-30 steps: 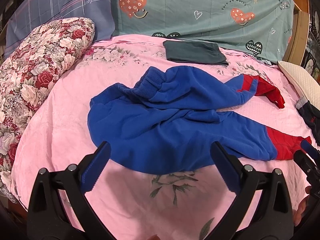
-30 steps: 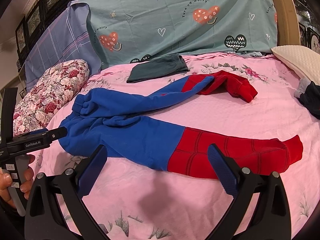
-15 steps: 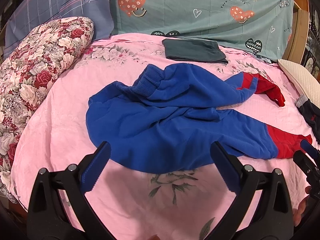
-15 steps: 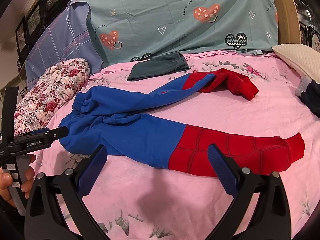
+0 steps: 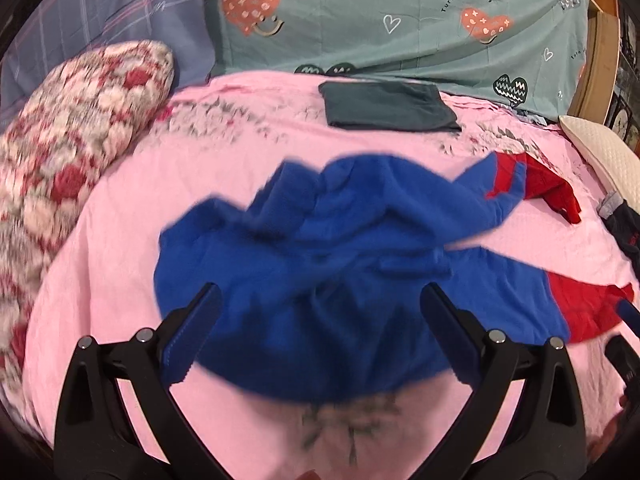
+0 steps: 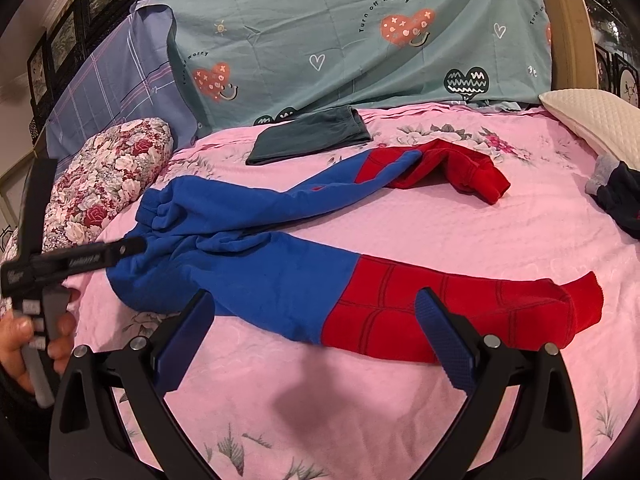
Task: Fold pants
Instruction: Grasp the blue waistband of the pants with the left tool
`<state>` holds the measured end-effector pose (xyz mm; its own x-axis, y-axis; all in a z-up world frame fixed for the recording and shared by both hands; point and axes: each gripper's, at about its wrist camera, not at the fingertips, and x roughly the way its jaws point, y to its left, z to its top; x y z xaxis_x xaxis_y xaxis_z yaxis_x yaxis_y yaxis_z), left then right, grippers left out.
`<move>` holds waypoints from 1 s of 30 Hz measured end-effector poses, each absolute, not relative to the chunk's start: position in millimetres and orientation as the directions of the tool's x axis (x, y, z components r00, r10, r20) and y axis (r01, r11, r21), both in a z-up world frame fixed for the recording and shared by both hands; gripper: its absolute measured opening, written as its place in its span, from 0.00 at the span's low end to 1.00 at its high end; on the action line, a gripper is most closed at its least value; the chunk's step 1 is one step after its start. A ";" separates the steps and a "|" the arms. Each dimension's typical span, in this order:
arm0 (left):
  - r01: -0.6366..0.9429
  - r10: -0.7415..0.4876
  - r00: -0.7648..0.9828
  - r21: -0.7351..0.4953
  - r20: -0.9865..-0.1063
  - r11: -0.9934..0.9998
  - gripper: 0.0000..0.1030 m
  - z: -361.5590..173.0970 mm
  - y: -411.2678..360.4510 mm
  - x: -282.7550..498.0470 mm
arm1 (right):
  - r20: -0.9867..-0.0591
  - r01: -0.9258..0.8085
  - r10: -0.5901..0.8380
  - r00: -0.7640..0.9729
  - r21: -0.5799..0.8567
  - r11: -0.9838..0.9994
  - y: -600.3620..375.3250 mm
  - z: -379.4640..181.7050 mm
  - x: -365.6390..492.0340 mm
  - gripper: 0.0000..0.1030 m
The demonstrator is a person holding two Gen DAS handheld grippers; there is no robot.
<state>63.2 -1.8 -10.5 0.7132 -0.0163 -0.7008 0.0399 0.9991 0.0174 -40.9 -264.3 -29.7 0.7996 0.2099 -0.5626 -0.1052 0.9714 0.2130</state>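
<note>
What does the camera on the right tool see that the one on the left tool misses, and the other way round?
Only the right wrist view shows the person's hand on the left tool's handle, framed pictures on the wall, and the full red lower leg.

Only the left wrist view looks straight over the bunched blue waist end.

Both share the pants, folded dark garment, floral pillow and pink bedspread.

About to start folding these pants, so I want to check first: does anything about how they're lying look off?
Yes. The pants lie crumpled, not flat: the waist end is bunched, the legs are splayed apart, and the far leg's red cuff is doubled over. Both grippers are open and hold nothing.
</note>
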 end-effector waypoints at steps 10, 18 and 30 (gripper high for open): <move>0.000 0.022 0.576 0.027 -0.817 1.000 0.32 -30.8 24.9 220.6 | -0.595 -0.057 0.177 0.784 0.215 0.975 -292.9 -17.1 -11.0 0.97; -0.212 0.178 0.626 0.054 -0.759 0.976 0.77 0.3 99.1 259.2 | -0.622 -0.041 0.173 0.763 0.220 0.975 -305.3 4.8 49.8 0.97; 0.008 0.102 0.622 0.137 -0.777 0.990 0.93 -19.0 107.7 68.4 | -0.693 0.059 0.013 0.721 0.081 0.995 -340.6 -23.7 11.1 0.97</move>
<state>68.4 107.7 -19.0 0.6217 0.1024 -0.7765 0.0085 0.9905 0.1374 11.1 -340.6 -23.7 0.7211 0.0133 -0.6927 0.0593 0.9950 0.0808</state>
